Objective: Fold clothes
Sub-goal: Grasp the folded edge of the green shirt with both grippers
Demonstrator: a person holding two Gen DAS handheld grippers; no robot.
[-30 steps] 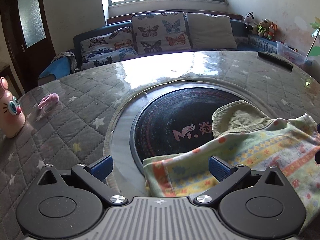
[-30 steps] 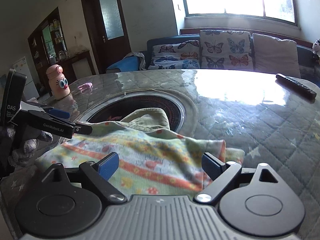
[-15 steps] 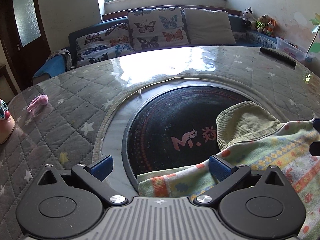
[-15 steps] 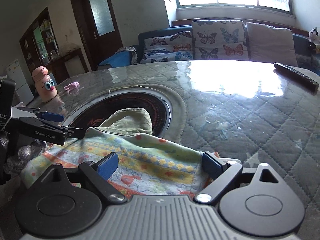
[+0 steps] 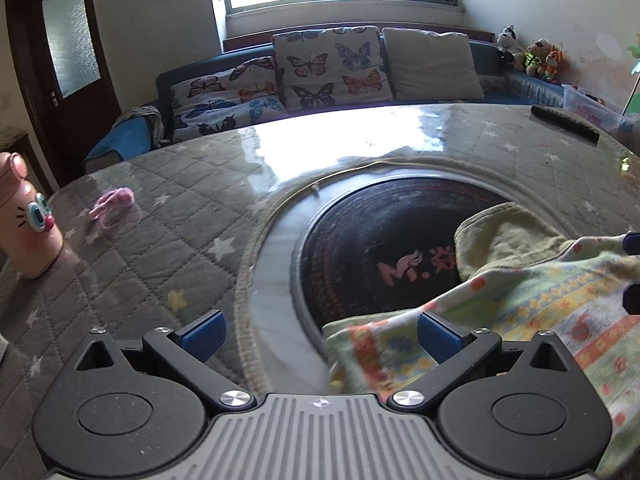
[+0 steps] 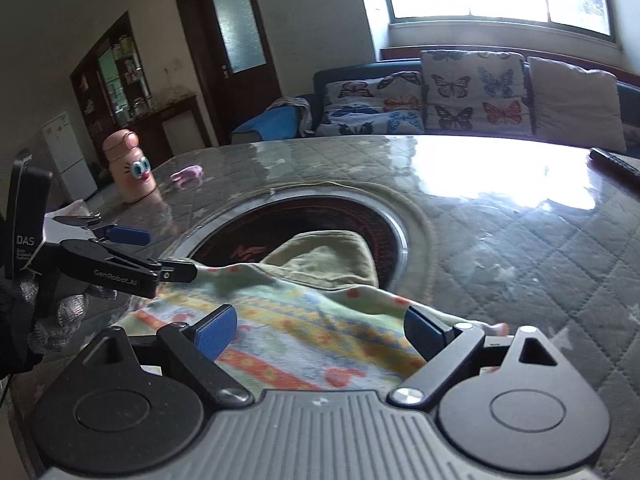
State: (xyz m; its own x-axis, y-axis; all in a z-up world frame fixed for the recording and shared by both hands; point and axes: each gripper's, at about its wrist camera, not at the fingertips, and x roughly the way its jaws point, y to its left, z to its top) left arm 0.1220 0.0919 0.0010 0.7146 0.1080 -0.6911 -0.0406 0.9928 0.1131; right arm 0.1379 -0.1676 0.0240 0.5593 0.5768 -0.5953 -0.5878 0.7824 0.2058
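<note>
Both pairs of fingers stand spread wide with nothing clamped: the left gripper (image 5: 320, 334) has its right-hand pad over the near-left corner of the patterned garment (image 5: 500, 320) and its other pad over bare tabletop (image 5: 132, 264), while the right gripper (image 6: 320, 330) straddles the garment's near edge, cloth lying between the fingers but not pinched. That placement reads as a setup for taking two points along the near hem, one hand to each end, so the cloth can be lifted evenly and laid over itself.

The garment lies crumpled rather than flat, close to the tabletop's near rim, its far part draped over the edge of the dark round inset (image 5: 380, 240) in the middle. An olive-green lining (image 6: 328, 256) is turned up and peaks toward the inset, so it will probably need smoothing before a clean fold.

Beyond the inset the quilted tabletop is open and glossy, good room for spreading the cloth forward. Left of the inset, well apart from the garment, stand a pink cartoon-faced bottle (image 6: 128, 172) and a small pink scrap (image 6: 187, 173); to the far right of the inset, near the tabletop's rim, lies a black remote (image 5: 564, 123). None crowds the working area.
</note>
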